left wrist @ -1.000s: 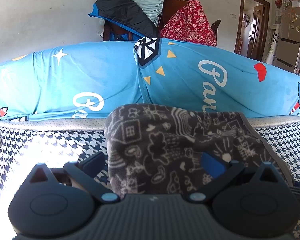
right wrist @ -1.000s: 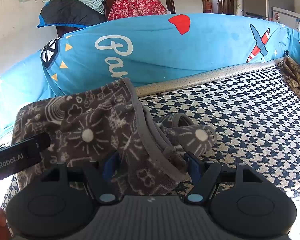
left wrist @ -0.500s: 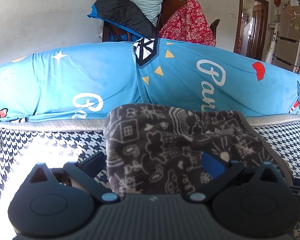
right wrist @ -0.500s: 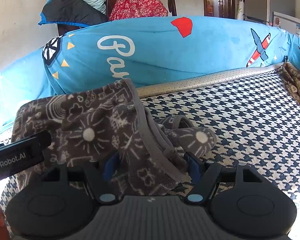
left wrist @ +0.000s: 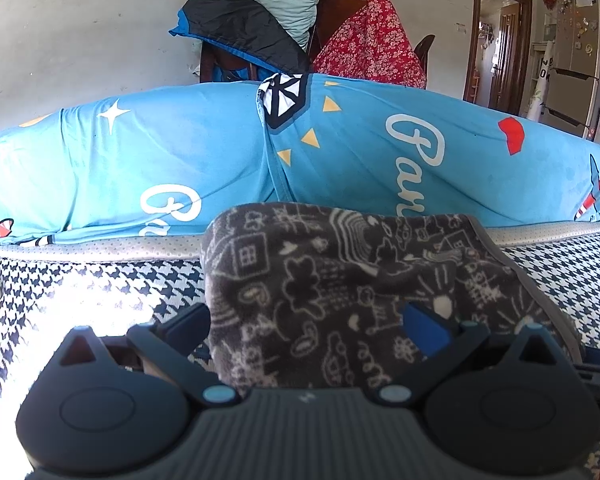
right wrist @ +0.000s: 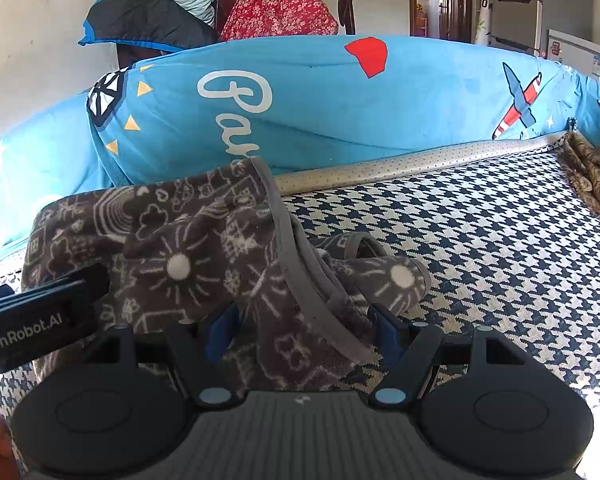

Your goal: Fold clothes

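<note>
Currently mid-fold | dark grey doodle-print fleece garment [left wrist: 340, 292] bunched on houndstooth bed cover [right wrist: 480, 232], edges unaligned | left hand-held gripper [left wrist: 306, 320] and right hand-held gripper [right wrist: 302, 324]: fingers apart, straddling cloth, not pinching

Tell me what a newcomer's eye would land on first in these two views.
First, the dark grey doodle-print garment, bunched on the houndstooth cover right in front of both cameras, with the open left gripper and right gripper astride its near edge. Next, the bright blue cartoon-print cushion running across behind it. Beyond that, clothes heaped on a chair by the wall.
</note>
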